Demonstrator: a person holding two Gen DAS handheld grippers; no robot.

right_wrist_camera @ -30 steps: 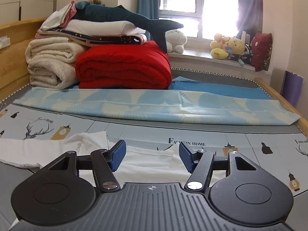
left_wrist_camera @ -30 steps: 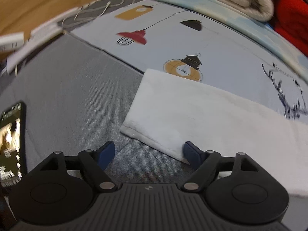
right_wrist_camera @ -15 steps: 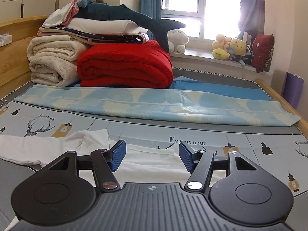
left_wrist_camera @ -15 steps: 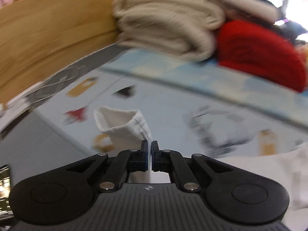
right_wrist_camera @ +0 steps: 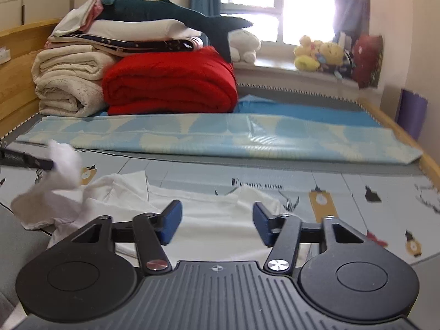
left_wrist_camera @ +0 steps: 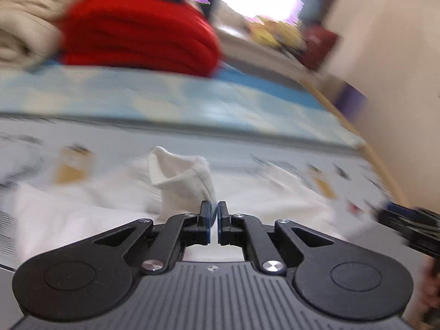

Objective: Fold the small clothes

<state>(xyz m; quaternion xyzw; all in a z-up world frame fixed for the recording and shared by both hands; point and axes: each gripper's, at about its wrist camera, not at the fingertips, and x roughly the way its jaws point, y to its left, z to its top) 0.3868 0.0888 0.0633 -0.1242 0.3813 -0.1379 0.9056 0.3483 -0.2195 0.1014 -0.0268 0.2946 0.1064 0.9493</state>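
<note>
Left gripper (left_wrist_camera: 214,211) clamped on white shirt (right_wrist_camera: 209,220) sleeve; right gripper (right_wrist_camera: 217,221) closing, empty, near "HOME" print (right_wrist_camera: 257,183).

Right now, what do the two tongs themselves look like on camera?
Both match: the left tongs and right tongs have blue pads on black linkage arms with silver pivot screws, two round black discs, and a ribbed dark grey body carrying a small crosshair mark. No cables or sleeves show.

Black ribbed gripper bodies, silver screws, blue-padded fingers (right_wrist_camera: 172,221)
</note>
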